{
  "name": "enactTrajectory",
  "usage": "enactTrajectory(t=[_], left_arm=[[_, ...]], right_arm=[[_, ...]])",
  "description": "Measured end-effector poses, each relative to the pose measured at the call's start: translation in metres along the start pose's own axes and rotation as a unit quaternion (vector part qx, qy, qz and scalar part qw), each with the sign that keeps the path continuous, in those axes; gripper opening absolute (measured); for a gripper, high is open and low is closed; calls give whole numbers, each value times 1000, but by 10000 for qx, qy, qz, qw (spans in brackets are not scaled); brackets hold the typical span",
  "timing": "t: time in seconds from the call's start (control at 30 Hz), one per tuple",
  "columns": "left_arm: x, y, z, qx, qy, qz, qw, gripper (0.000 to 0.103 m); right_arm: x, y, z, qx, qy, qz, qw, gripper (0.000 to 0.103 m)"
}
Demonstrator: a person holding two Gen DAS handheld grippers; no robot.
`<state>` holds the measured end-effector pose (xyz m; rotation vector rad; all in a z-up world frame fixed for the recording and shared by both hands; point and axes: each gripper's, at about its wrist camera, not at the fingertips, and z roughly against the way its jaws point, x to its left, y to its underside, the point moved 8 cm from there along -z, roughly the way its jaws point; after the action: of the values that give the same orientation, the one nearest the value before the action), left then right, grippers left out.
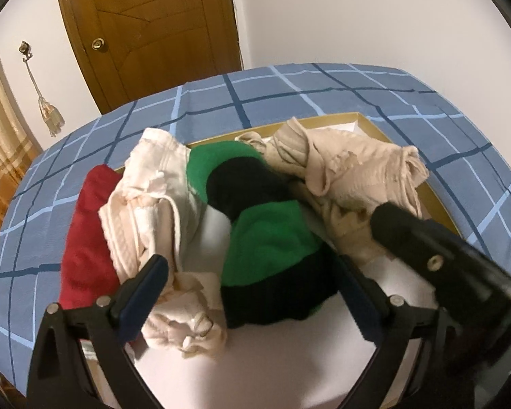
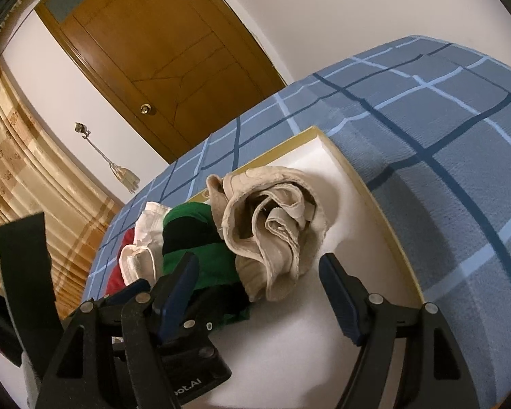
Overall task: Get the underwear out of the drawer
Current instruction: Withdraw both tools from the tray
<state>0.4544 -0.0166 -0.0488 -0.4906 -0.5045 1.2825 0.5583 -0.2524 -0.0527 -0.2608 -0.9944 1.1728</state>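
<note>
A shallow white drawer with a tan rim (image 1: 437,192) (image 2: 364,184) lies on the bed and holds several garments. In the left wrist view they run left to right: a red one (image 1: 85,238), a cream one (image 1: 153,191), a green-and-black one (image 1: 265,238), a beige one (image 1: 357,170). My left gripper (image 1: 255,279) is open, its fingers to either side of the cream and green-and-black garments. My right gripper (image 2: 260,279) is open, just in front of the beige underwear (image 2: 272,225). One right finger (image 1: 426,245) reaches in beside the beige garment.
The bed has a blue checked sheet (image 1: 289,95) (image 2: 443,156). Behind it are a brown wooden door (image 1: 153,34) (image 2: 160,58), a white wall, and a striped curtain (image 2: 27,177) at left with a tassel tieback (image 1: 51,116).
</note>
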Motion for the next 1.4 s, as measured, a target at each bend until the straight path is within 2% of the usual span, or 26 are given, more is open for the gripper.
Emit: enactTrajectory(t=[0.17,0.53,1.1,1.4], left_arm=[[1,7,6,-93,29,122,9999,99],[2,18,26,-413,-171,149,9989,100],[-5,35,70,-933,-275,72,9952,102],[-9,54,88,-1010,-208,72,9946,102]], right_arm=[[0,0,16,-245,57,80,9997,75],[4,4,55,-1027,112,440,9937,75],[16,25,95,-1224,-154,617,9904,75],[18,37,115,-1180,-348,564,9908,75]])
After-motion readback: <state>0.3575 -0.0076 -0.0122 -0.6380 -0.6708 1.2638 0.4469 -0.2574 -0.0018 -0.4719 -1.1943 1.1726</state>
